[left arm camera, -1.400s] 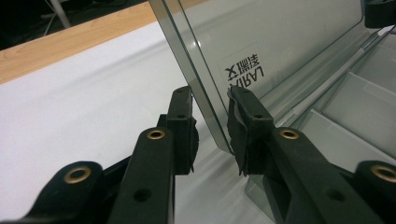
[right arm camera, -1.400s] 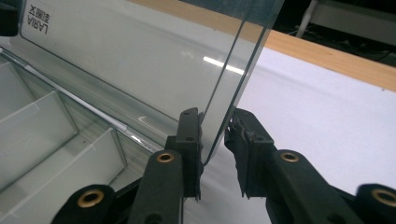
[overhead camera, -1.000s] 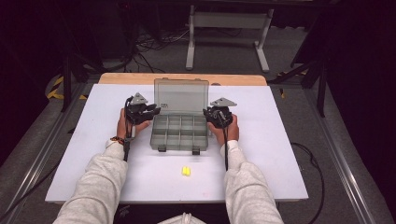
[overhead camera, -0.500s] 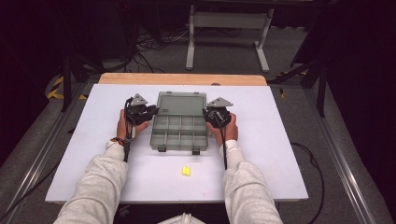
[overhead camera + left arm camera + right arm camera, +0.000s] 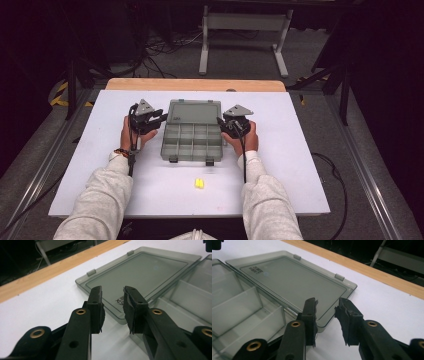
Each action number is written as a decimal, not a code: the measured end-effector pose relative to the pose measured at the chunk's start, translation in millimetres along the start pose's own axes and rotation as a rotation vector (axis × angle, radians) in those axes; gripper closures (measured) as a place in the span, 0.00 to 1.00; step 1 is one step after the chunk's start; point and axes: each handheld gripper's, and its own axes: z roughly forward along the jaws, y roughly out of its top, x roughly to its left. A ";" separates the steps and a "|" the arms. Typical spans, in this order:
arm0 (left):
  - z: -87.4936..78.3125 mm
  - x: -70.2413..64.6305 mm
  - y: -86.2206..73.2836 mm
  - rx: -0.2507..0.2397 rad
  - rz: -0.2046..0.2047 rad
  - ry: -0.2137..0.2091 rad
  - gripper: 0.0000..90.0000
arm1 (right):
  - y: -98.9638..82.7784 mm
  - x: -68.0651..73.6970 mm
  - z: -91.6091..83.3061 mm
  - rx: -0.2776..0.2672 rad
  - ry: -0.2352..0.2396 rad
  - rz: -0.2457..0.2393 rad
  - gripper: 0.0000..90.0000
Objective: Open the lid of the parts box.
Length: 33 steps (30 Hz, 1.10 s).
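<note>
A grey see-through compartment box [image 5: 192, 144] lies open on the white table [image 5: 300, 155], its lid [image 5: 195, 111] folded flat away from me. My left gripper [image 5: 162, 118] is at the lid's left corner and my right gripper [image 5: 220, 121] at its right corner. Both have just been opening their jaws, and nothing is between them. In the left gripper view the gripper [image 5: 112, 300] hovers over a lid [image 5: 140, 272] corner. In the right gripper view the gripper [image 5: 325, 307] hovers over the other corner of the lid [image 5: 294, 280], beside empty compartments [image 5: 239, 307].
A small yellow piece [image 5: 199, 183] lies on the table in front of the box. A wooden strip [image 5: 195, 84] borders the table's far edge. Beyond it stand a metal frame [image 5: 240, 22] and floor cables [image 5: 150, 50].
The lid stood upright a second ago and now lies flat on the table behind the box. Both hands have stayed at the box's sides.
</note>
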 end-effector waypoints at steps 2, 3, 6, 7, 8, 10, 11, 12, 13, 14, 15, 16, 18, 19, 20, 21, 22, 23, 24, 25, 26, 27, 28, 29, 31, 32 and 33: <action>-7.2 -2.7 3.0 -0.012 0.016 0.001 0.76 | 0.2 0.9 -5.4 -0.018 -0.005 -0.005 0.75; -9.2 -3.9 3.7 -0.016 0.023 0.002 0.76 | 0.0 1.2 -9.2 -0.033 -0.010 -0.011 0.76; -17.8 -8.2 7.1 -0.029 0.054 -0.002 0.76 | 0.8 2.0 -18.6 -0.061 -0.010 -0.017 0.80; -20.0 -8.7 7.8 -0.035 0.061 0.000 0.75 | 1.4 2.4 -23.3 -0.076 -0.002 -0.020 0.80; -22.8 -9.4 8.6 -0.042 0.064 -0.002 0.75 | 1.8 2.7 -26.0 -0.082 0.001 -0.024 0.80; -25.5 -9.9 9.1 -0.048 0.070 -0.004 0.75 | 2.2 3.6 -31.4 -0.088 0.011 -0.032 0.80; -29.9 -11.3 9.6 -0.055 0.077 -0.003 0.75 | 2.2 3.6 -31.4 -0.088 0.011 -0.032 0.80; -31.9 -11.4 9.8 -0.059 0.081 -0.003 0.75 | 2.3 4.0 -35.5 -0.093 0.025 -0.038 0.80; -34.8 -12.1 10.1 -0.064 0.085 -0.007 0.75 | 2.3 4.3 -37.2 -0.095 0.026 -0.040 0.80; -36.4 -12.4 10.3 -0.066 0.091 -0.007 0.74 | 2.1 4.8 -39.8 -0.099 0.031 -0.043 0.80; -39.3 -13.4 10.6 -0.072 0.099 -0.009 0.74 | 2.0 4.9 -41.1 -0.102 0.034 -0.045 0.79; -41.3 -13.8 10.8 -0.076 0.105 -0.008 0.73 | 1.8 5.1 -43.4 -0.105 0.036 -0.050 0.78; -46.3 -14.6 10.3 -0.082 0.113 -0.016 0.73 | 1.0 5.3 -47.9 -0.111 0.036 -0.049 0.77; -48.3 -15.1 9.9 -0.083 0.118 -0.015 0.72 | 0.5 5.0 -50.6 -0.121 0.034 -0.048 0.77; -51.0 -15.2 9.1 -0.088 0.121 -0.013 0.72 | 0.2 4.5 -52.8 -0.127 0.043 -0.046 0.77; -53.3 -15.3 8.2 -0.094 0.119 -0.014 0.71 | -0.1 4.3 -55.5 -0.128 0.046 -0.051 0.76; -55.7 -15.2 7.3 -0.099 0.120 -0.012 0.70 | -0.5 4.4 -57.7 -0.130 0.048 -0.056 0.76; -55.7 -15.2 7.3 -0.099 0.120 -0.012 0.69 | -1.0 4.5 -60.1 -0.132 0.054 -0.057 0.75; -60.8 -15.4 5.5 -0.110 0.123 -0.011 0.69 | -1.8 4.5 -62.9 -0.131 0.061 -0.064 0.75; -63.0 -15.4 4.8 -0.111 0.121 -0.016 0.69 | -2.5 4.6 -64.5 -0.131 0.058 -0.068 0.74; -64.9 -15.5 4.2 -0.111 0.128 -0.014 0.68 | -3.5 4.9 -66.4 -0.133 0.060 -0.066 0.74; -66.1 -15.9 3.7 -0.112 0.129 -0.014 0.68 | -4.5 5.2 -68.6 -0.137 0.060 -0.068 0.74; -67.7 -15.9 2.9 -0.116 0.132 -0.016 0.68 | -5.3 5.6 -70.3 -0.141 0.062 -0.067 0.74; -69.6 -16.6 1.9 -0.120 0.132 -0.018 0.67 | -6.2 6.1 -72.3 -0.143 0.069 -0.067 0.74; -73.0 -19.0 0.3 -0.123 0.142 -0.018 0.67 | -8.2 8.3 -76.7 -0.148 0.075 -0.079 0.73; -75.0 -20.5 0.1 -0.124 0.154 -0.018 0.67 | -9.1 9.3 -79.0 -0.149 0.079 -0.081 0.72; -75.0 -20.5 0.1 -0.124 0.154 -0.018 0.67 | -9.1 9.3 -79.0 -0.149 0.079 -0.081 0.72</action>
